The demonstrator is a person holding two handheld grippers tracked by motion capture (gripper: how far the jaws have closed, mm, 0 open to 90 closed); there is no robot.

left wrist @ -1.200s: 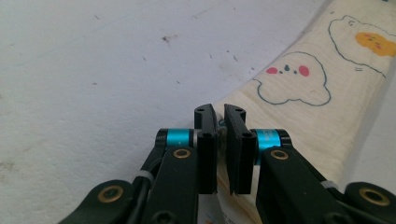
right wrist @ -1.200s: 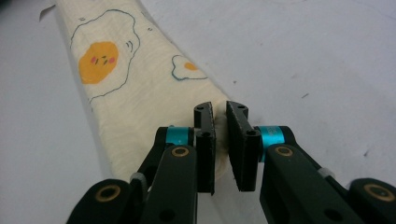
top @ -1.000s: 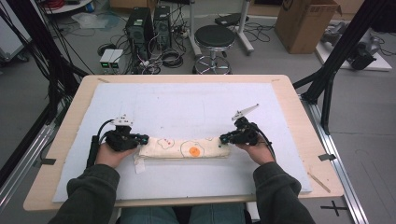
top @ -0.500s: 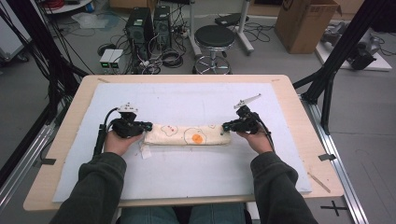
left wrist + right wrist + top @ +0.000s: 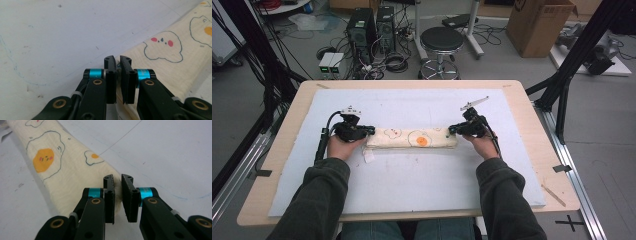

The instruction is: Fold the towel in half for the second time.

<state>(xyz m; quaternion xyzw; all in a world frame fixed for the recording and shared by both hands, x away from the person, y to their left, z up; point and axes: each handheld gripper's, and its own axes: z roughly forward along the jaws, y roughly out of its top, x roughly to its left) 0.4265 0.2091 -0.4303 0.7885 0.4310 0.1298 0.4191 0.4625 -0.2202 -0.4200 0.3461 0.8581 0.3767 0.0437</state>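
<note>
White sheeting [image 5: 412, 175] covers the table where my left gripper [image 5: 371, 130] and right gripper [image 5: 452, 129] each pinch one end of a folded egg-print cloth [image 5: 412, 138], jaws nearly together on the fabric, the cloth lying stretched between them.

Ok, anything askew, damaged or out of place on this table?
Only a small white tag sticking out beneath the folded cloth's left end, on the mat's near side. The cloth itself lies straight, with each end in a hand-held gripper.
</note>
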